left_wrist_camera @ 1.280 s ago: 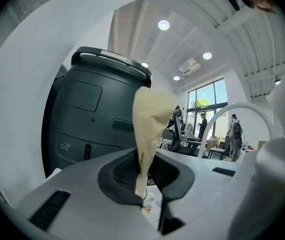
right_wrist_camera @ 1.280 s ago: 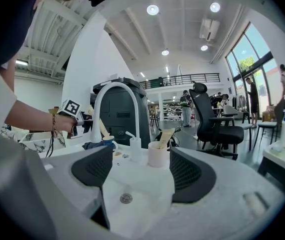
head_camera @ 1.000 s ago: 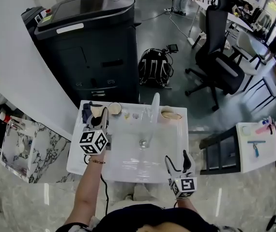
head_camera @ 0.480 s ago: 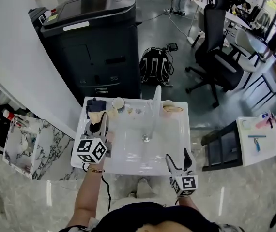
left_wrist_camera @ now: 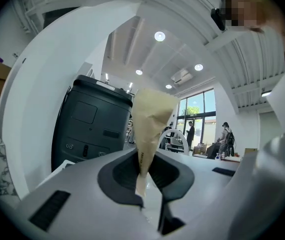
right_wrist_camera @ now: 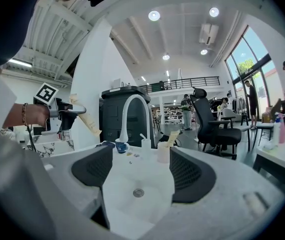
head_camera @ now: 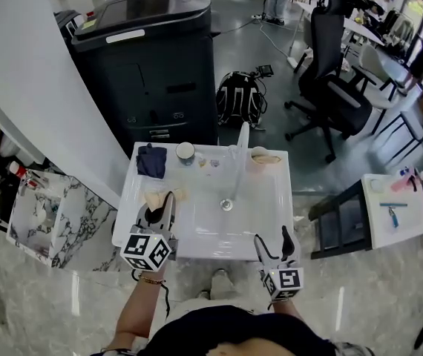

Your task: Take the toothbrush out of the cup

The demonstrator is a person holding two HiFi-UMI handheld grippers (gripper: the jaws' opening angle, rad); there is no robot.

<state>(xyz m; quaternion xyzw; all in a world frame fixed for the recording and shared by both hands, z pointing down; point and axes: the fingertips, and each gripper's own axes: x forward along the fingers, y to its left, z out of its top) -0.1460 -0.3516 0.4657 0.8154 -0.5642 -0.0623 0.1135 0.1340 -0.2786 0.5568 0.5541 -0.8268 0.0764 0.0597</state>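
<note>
At the near left edge of the sink (head_camera: 211, 252), the left gripper (head_camera: 161, 208) has its jaws almost together, pinching the narrow end of a cream tube (left_wrist_camera: 150, 116) that stands up between them. Beyond it, at the far left, lie a dark cloth (head_camera: 152, 160) and a small mug (head_camera: 185, 152), then the faucet (head_camera: 239, 162). Just right of the faucet, on the far rim, stands the cup (right_wrist_camera: 163, 153) with the toothbrush (right_wrist_camera: 173, 136) leaning out of it, untouched. The toothbrush is probably light, stiff, thin and a little slick. It is best pinched above the cup's rim and drawn straight up, since the light cup could tip. At near right, the right gripper (head_camera: 273, 242) hangs with jaws wide apart, empty. Compared with a second ago, the left gripper has drawn back with the tube from the sink's far left corner, while the right has scarcely shifted.
</note>
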